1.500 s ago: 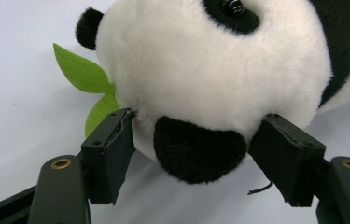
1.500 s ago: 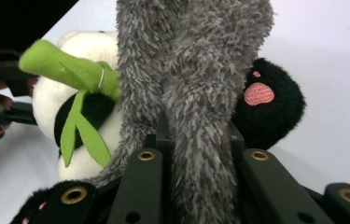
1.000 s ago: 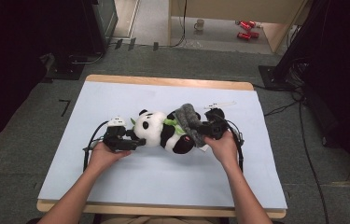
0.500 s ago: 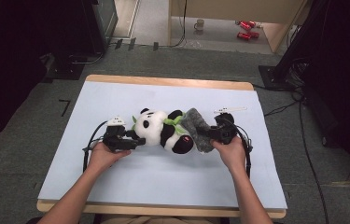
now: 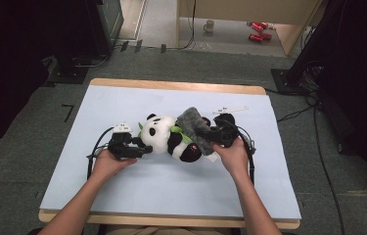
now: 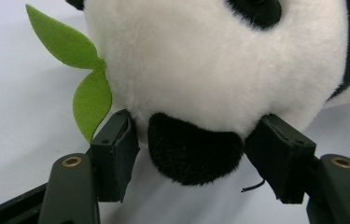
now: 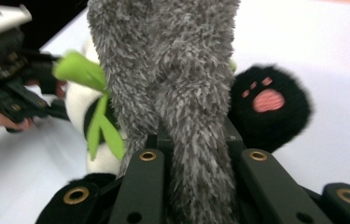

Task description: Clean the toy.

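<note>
A plush panda (image 5: 169,139) lies on its side at the middle of the blue mat (image 5: 122,196), head toward the person's left. The left gripper (image 6: 196,154) sits at the panda's head – its 2 jaws are spread, flanking a black ear without clamping it. The right gripper (image 7: 196,154) is clenched on a grey furry cloth (image 7: 177,79) draped over the panda's body, beside a black paw with pink pads (image 7: 268,100). Green felt leaves (image 6: 77,70) stick out near the panda's neck.
</note>
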A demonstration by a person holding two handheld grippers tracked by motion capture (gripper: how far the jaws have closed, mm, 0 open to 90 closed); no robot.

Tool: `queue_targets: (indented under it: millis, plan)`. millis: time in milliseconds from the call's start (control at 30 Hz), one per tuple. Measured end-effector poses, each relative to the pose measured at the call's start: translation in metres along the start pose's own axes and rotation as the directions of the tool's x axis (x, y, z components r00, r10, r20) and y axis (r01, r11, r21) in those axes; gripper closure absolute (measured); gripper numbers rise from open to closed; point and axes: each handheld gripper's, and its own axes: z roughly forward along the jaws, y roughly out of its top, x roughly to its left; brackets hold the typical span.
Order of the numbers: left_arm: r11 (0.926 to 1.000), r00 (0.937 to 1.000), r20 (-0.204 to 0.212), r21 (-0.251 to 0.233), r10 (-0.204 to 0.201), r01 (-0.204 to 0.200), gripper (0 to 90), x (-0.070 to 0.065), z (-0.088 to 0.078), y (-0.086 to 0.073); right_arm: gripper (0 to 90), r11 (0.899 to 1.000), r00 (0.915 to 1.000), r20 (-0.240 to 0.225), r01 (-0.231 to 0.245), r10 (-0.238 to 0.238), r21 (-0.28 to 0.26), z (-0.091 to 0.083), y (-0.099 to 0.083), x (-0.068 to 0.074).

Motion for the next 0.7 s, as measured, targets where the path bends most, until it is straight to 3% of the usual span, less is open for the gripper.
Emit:
queue_targets:
  millis: [133, 700]
  plan:
    - [1.0000, 1.0000, -0.002, -0.001, 0.007, -0.007, 35.0, -0.001, 0.000, 0.000, 77.7, 1.000, 0.9999, -0.009, -0.012, 0.012, 0.004, 0.006, -0.007, -0.006]
    - [0.9999, 1.0000, 0.005, -0.015, 0.000, 0.000, 35.5, -0.002, 0.001, 0.000, 77.5, 0.998, 0.9981, 0.027, -0.056, 0.055, 0.042, -0.008, -0.030, -0.021]
